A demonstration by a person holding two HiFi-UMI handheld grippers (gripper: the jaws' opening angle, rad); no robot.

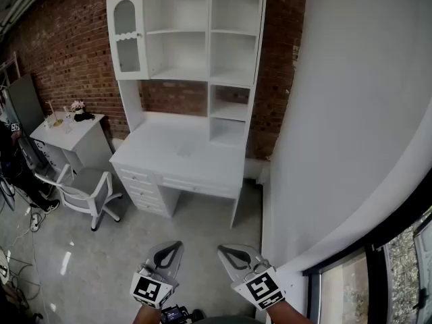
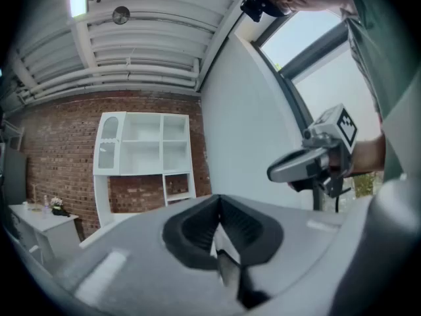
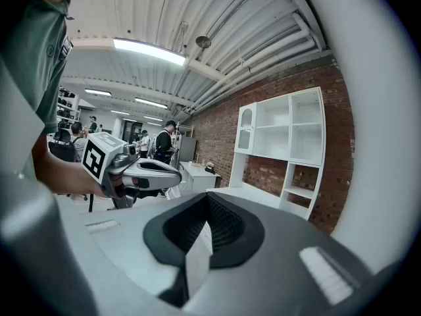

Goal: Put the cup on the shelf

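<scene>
A white desk [image 1: 162,155] with a tall white shelf unit [image 1: 196,32] stands against the brick wall ahead. A small, faint clear thing [image 1: 183,152] sits mid-desk; it may be the cup, but it is too small to tell. At the bottom of the head view both grippers are held low over the floor, far from the desk. My left gripper [image 1: 177,246] is shut with nothing in it, and so is my right gripper [image 1: 222,250]. The shelf unit [image 2: 145,143] shows beyond the closed left gripper [image 2: 220,232]. It shows again as the shelf unit [image 3: 289,127] beyond the closed right gripper [image 3: 207,224].
A white side table [image 1: 75,135] with flowers and small items stands at the left, with an office chair [image 1: 84,191] in front of it. A white wall [image 1: 337,113] runs along the right, a window [image 1: 378,282] below it. Cables lie on the floor at left. People [image 3: 158,143] stand far back.
</scene>
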